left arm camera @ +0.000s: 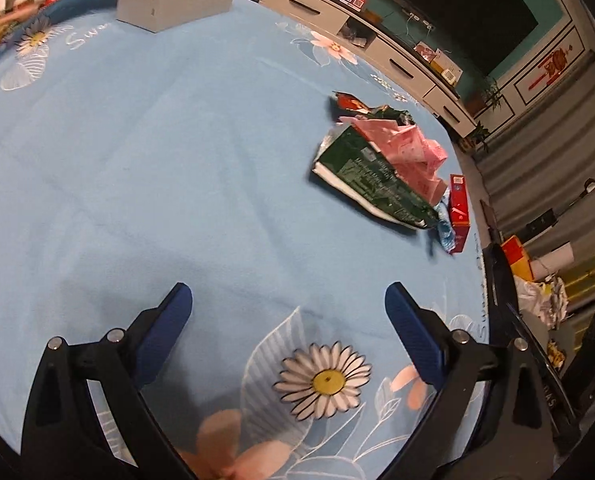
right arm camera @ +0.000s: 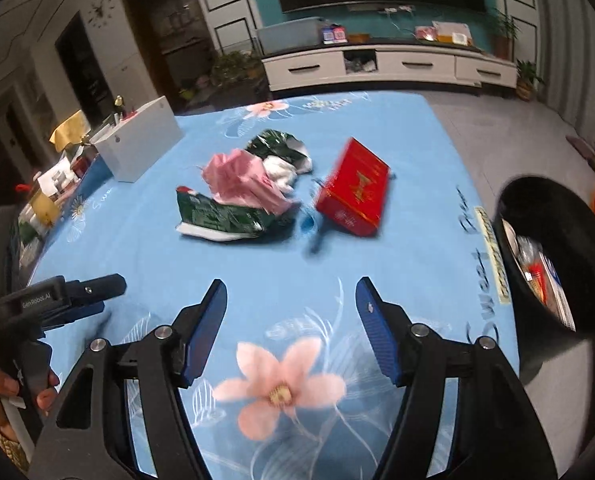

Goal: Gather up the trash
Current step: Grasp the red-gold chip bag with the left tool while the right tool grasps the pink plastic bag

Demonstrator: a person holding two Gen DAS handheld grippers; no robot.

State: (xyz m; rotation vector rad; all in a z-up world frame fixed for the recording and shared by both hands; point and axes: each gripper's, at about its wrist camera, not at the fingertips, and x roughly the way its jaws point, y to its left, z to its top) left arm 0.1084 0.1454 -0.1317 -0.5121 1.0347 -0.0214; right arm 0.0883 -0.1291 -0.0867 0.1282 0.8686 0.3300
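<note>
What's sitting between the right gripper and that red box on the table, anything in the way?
Nothing visible. The right gripper is open and empty, and only bare blue tablecloth lies between it and the red box. The pink wrapper and green packet sit off to the box's left.

Surface: we see a table under a light blue flowered cloth (right arm camera: 257, 280), printed with daisies and pink blossoms.
Landmark: we take the red box (right arm camera: 353, 194), lying flat and skewed on the cloth.
Green wrapper (right arm camera: 221, 216): we find it near the red box, on its left in the right wrist view, crumpled.
Pink paper (right arm camera: 245, 184): we see it heaped on the green wrapper's far edge.
White box (right arm camera: 137, 146): we place it well apart from the red box, at the cloth's far left edge.
</note>
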